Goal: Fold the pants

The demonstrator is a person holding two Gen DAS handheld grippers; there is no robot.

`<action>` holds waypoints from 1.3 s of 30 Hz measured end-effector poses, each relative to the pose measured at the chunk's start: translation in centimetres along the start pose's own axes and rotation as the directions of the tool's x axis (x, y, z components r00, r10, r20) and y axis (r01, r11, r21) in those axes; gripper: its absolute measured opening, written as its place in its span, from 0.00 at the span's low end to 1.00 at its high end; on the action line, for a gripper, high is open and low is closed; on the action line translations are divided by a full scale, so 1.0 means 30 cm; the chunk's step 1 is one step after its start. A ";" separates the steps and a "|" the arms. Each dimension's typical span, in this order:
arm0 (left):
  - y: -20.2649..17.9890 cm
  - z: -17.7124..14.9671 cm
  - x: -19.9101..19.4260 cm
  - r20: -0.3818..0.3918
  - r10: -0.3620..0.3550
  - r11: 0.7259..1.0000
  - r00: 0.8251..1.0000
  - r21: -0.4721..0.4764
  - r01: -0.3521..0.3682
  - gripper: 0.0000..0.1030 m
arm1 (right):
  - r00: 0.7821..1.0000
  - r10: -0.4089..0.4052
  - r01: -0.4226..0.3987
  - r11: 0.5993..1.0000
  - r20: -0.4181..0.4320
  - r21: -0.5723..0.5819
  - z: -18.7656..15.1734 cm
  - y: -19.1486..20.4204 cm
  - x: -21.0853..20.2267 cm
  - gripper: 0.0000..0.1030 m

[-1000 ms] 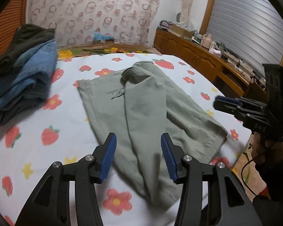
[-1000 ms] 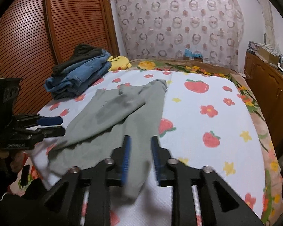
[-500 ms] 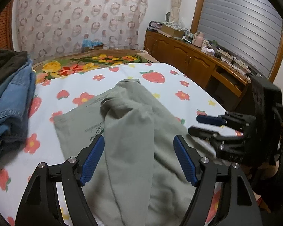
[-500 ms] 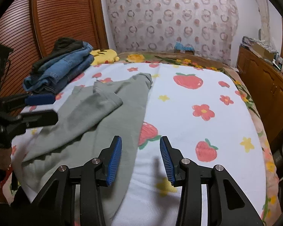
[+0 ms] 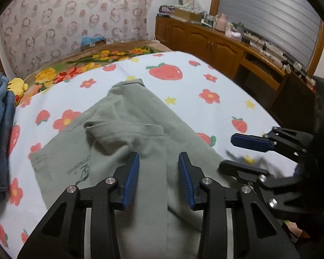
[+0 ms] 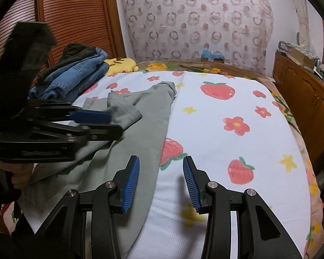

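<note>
Patterned curtain (image 6: 196,21), wooden cabinets (image 5: 216,45)

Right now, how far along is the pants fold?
Early. The green pants lie on the strawberry sheet, legs overlapped, one cuff flopped back. Left gripper and right gripper are open, holding nothing. Straightening and the crosswise folds remain.

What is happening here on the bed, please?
A person is folding a pair of grey-green pants spread on a strawberry-print bed sheet, with a two-finger claw in each hand. The left claw is open above the pants. The right claw is open over the pants' right edge, where cloth meets sheet. Neither one grips anything. One leg end is already turned back over the pants. A stack of jeans lies near the wardrobe side.
</note>
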State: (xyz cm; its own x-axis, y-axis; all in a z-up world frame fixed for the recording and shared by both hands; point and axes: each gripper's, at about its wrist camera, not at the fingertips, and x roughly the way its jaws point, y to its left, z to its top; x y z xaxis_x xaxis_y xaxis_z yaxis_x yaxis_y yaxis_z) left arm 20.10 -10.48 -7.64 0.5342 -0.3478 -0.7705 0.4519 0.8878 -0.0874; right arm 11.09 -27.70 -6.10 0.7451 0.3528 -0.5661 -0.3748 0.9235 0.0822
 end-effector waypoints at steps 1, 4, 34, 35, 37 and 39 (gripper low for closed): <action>0.000 0.004 0.013 -0.011 0.007 1.000 1.000 0.002 -0.007 0.38 | 1.000 0.002 -0.002 1.000 0.001 -0.001 -0.001 -0.001 0.000 0.42; 0.006 0.012 0.039 -0.034 0.030 1.000 0.999 0.007 -0.030 0.37 | 1.000 0.003 -0.003 1.000 0.002 -0.003 -0.002 -0.001 0.003 0.42; 0.423 -0.043 -0.204 0.095 0.240 0.955 0.966 -0.203 -0.217 0.03 | 1.000 -0.004 0.004 1.000 0.010 -0.021 -0.015 0.015 0.004 0.42; 0.429 -0.048 -0.196 0.087 0.246 0.953 0.965 -0.204 -0.225 0.03 | 1.000 -0.004 0.004 1.000 0.010 -0.021 -0.015 0.015 0.004 0.42; 0.435 -0.060 -0.182 0.075 0.249 0.952 0.966 -0.202 -0.230 0.03 | 1.000 -0.005 0.005 1.000 0.009 -0.022 -0.015 0.014 0.004 0.42; 0.436 -0.071 -0.175 0.069 0.246 0.952 0.967 -0.203 -0.228 0.03 | 1.000 -0.005 0.006 1.000 0.010 -0.022 -0.016 0.014 0.002 0.42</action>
State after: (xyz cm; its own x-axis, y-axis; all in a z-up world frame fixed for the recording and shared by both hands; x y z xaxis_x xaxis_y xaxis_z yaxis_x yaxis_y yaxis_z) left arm 21.67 3.59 -6.09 0.6769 -0.1384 -0.7229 0.1638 0.9859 -0.0354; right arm 10.71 -27.36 -6.50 0.7525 0.3493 -0.5583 -0.3827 0.9219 0.0609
